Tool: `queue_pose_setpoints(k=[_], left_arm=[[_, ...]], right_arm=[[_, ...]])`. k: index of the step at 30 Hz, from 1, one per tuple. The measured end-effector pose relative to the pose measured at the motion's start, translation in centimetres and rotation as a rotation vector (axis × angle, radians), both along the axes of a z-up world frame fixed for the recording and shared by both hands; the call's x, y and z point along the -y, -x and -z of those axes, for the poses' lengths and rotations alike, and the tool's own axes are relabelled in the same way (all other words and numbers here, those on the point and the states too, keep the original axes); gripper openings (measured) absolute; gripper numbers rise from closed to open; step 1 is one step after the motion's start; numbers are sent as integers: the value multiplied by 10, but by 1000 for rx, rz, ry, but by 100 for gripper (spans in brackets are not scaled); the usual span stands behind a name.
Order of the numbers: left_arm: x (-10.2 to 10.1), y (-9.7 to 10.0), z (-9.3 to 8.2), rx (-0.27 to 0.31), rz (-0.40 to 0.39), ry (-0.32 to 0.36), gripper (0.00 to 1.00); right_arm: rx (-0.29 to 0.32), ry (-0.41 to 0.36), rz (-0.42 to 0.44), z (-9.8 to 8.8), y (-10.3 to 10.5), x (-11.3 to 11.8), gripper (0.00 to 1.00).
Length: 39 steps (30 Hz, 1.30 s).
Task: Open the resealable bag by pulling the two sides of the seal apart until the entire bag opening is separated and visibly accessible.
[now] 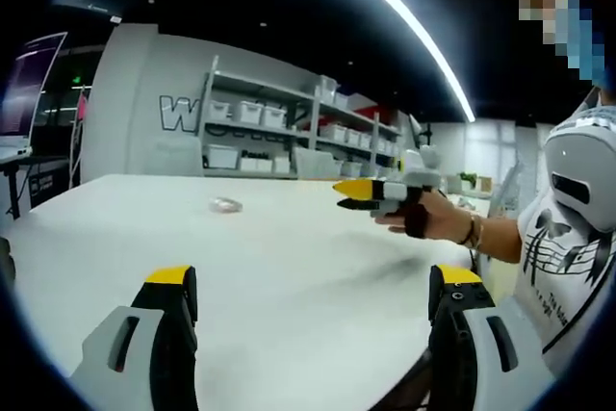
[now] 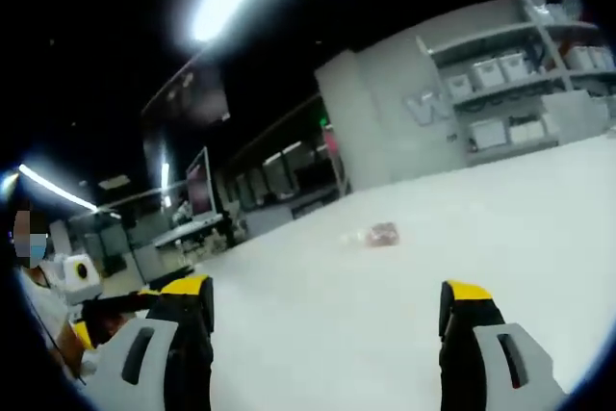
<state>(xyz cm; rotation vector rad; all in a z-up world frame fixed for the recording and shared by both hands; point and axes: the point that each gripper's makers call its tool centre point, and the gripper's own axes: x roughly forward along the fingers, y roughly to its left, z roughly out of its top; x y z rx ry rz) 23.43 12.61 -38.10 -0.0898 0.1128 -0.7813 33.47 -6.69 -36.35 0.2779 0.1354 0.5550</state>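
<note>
My left gripper (image 1: pixel 314 310) hangs over the white table (image 1: pixel 289 267), jaws spread wide with nothing between them. My right gripper (image 2: pixel 327 324) is just as wide and bare. Well beyond both, the resealable bag (image 1: pixel 224 204) lies flat on the tabletop; something reddish shows inside it, blurred. Far back, shelves (image 1: pixel 279 127) carry pale bins, their contents unreadable.

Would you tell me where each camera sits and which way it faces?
Left gripper view: rides the open left gripper, looking across the white table toward shelves; right gripper and hand enter from the right.
Right gripper view: rides the open right gripper, tilted, facing the bag.
Shared: table, bag, shelves.
</note>
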Motion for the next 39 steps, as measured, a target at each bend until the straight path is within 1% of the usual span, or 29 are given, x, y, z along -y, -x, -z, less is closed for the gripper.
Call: queue_pose_setpoints(k=[5,9,13,20,22,23,25,26,27,30,33,39], left_arm=[[-6,0,-2,7,-17,9,99],[-10,0,-4,12,-25,18,99],[-12,1,-4,13,-33,27,99],[-16,-3,-6,27,-54,26,99],[-17,-4,-5,28,-62,27,99],[-17,-5,-5,29,-65,26,99],[-19,-5,-4,32,-72,22,99],[-20,-6,-3,34,-78,20,99],[-21,-6,-3,36,-85,19,99],[-27,-6,-2,41,-112,30,99],[-31,-7,-1,51,-132,20,99],[-38,-8,-3,71,-158,13,99]], right_arm=[[3,-41,16,-1,14,5,99],[9,-41,35,4,27,9,99],[42,-51,65,0,39,20,98],[109,1,89,0,59,31,98],[140,61,116,0,63,38,98],[156,69,120,-2,66,39,97],[163,47,118,-4,73,41,97],[164,19,114,-5,76,42,97],[164,9,113,-4,79,45,97],[179,20,119,-1,86,49,97],[207,30,124,-4,92,54,97],[223,29,130,-3,103,57,96]])
